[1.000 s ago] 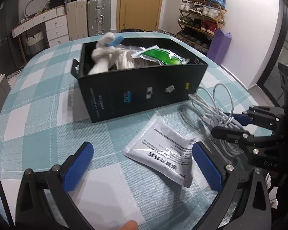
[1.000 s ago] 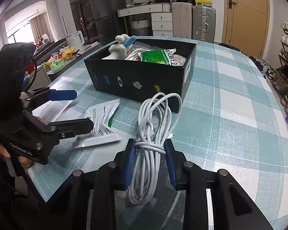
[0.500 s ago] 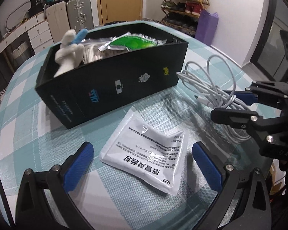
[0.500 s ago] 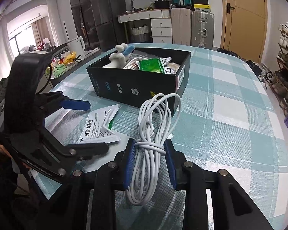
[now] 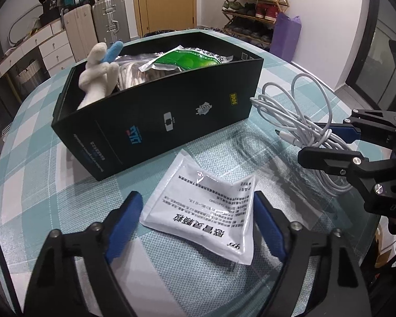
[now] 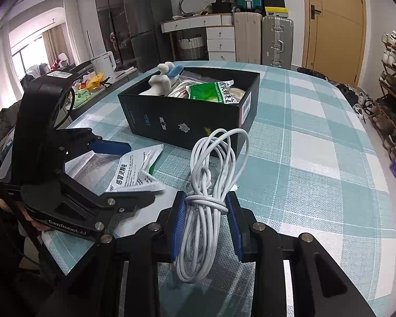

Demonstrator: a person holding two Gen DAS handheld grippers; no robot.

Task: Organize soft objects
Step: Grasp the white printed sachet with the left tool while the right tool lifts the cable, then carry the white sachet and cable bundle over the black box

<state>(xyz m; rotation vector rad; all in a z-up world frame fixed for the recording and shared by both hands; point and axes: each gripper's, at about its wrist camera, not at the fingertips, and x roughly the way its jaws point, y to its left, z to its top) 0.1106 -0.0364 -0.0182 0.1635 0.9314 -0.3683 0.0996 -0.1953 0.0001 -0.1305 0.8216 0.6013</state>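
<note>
Straddling a white sachet [image 5: 206,206] near the counter's [image 5: 34,163] front edge, the left gripper [image 5: 198,224] is held wide, pads apart from it. Behind, a black box [image 5: 171,116] is seen. Rightward, a white cable bundle [image 6: 208,206] is clamped by the right gripper [image 6: 206,222].

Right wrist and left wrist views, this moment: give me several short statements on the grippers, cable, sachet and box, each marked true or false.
1. The right gripper is shut on the white cable. True.
2. The left gripper has clamped the white sachet. False: its jaws stand open on either side of the sachet, which lies on the table.
3. The black box is empty. False: it holds a white plush toy and a green packet.
4. The cable is coiled and tied around its middle. True.
</note>
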